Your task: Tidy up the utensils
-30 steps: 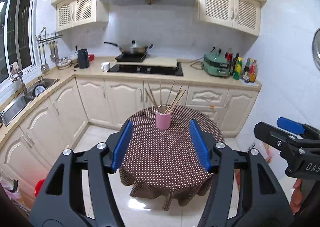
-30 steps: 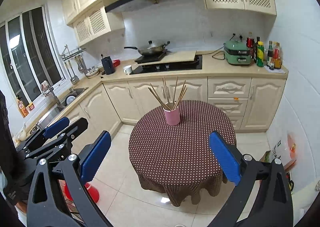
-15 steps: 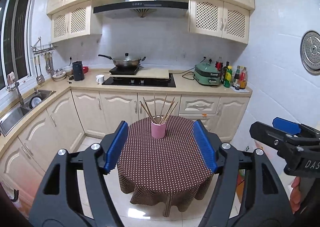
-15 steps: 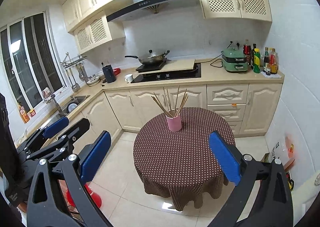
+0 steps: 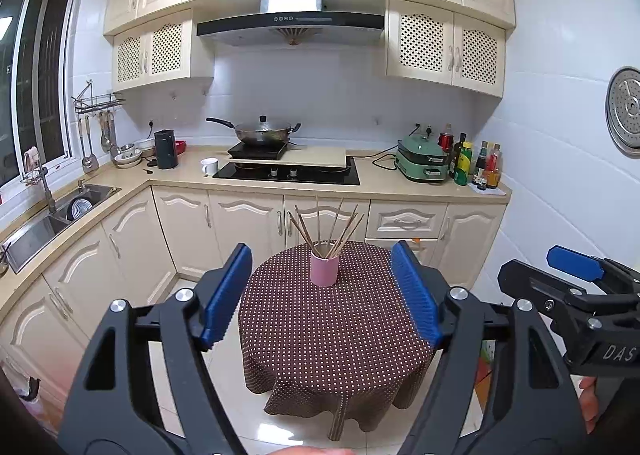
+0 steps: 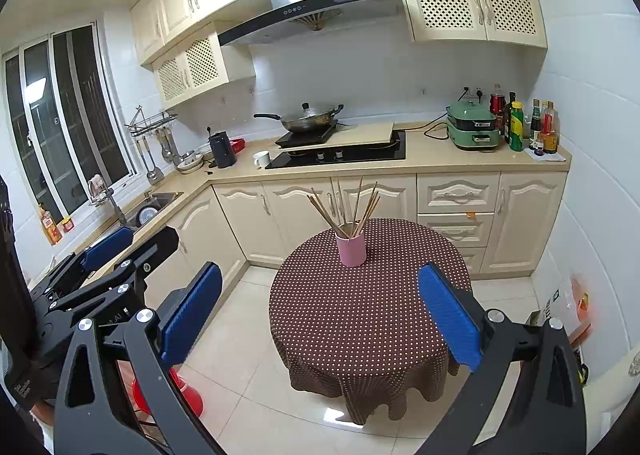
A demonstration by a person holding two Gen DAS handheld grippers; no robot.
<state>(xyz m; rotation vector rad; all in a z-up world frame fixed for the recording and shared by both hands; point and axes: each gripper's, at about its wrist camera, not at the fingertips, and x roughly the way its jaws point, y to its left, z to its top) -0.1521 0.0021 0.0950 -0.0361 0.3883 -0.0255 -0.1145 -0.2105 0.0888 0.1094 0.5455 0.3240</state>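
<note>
A pink cup [image 5: 325, 269] holding several wooden chopsticks [image 5: 332, 229] stands upright toward the far side of a round table with a brown polka-dot cloth [image 5: 332, 335]. It also shows in the right wrist view [image 6: 351, 250], with the chopsticks [image 6: 348, 209] fanned out on the cloth [image 6: 360, 315]. My left gripper [image 5: 322, 289] is open and empty, well back from the table. My right gripper [image 6: 320, 311] is open and empty, also back from the table. Each gripper shows at the edge of the other's view.
Cream cabinets and a counter run behind the table, with a hob and wok [image 5: 262, 131], a green cooker [image 5: 423, 163], bottles [image 5: 476, 163] and a sink [image 5: 60, 215] at left. A red object [image 6: 176, 395] sits on the tiled floor left of the table.
Both grippers have pulled back and up from the table; the cup and table look smaller and farther. Both stay open and empty.
</note>
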